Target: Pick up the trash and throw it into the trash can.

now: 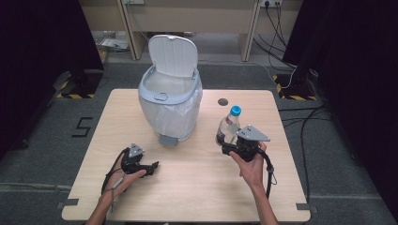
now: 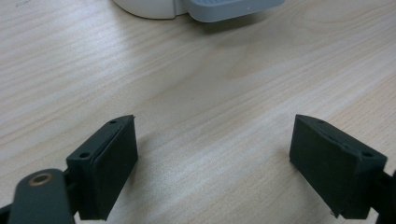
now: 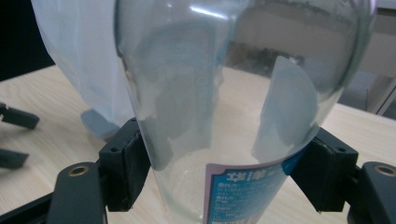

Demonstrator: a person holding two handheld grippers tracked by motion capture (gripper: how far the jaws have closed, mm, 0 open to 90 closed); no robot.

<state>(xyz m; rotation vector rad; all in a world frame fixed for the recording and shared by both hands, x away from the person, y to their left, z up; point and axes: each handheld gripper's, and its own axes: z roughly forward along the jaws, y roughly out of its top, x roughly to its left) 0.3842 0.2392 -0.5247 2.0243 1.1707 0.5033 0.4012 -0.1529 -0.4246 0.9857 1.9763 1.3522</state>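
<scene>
Table: light wooden tabletop (image 1: 187, 187) with a small round hole (image 1: 223, 101) near its far edge, standing on grey carpet
Pedal bin: a pale grey-blue bin (image 1: 171, 101) stands upright on the far middle of the table, lid (image 1: 172, 55) swung up and back, a white liner folded over its rim, foot pedal (image 1: 167, 139) facing the person
Pedal bin, left gripper view: the white base and grey pedal (image 2: 233, 8) lie at the top edge, well ahead of the jaws
Water bottle: a clear plastic bottle (image 1: 228, 125) with a blue cap (image 1: 235, 110) stands upright to the right of the bin, apart from it
Water bottle, right gripper view: the see-through body (image 3: 233, 102) sits between the two jaws; a blue and white label (image 3: 245, 191) wraps its lower part; it looks empty
Right gripper: held in the person's right hand (image 1: 251, 166), the gripper (image 1: 230, 143) is closed on the bottle's lower body, both pads pressed against its sides
Left gripper: held in the left hand (image 1: 123, 180) on the near left of the table, the gripper (image 1: 154, 168) points right, jaws spread wide with bare wood between them, gripping nothing
Left gripper, right gripper view: its two jaw tips (image 3: 16, 135) show at the left edge, apart from each other
Cables: a black cable trails from each gripper back along the forearms
</scene>
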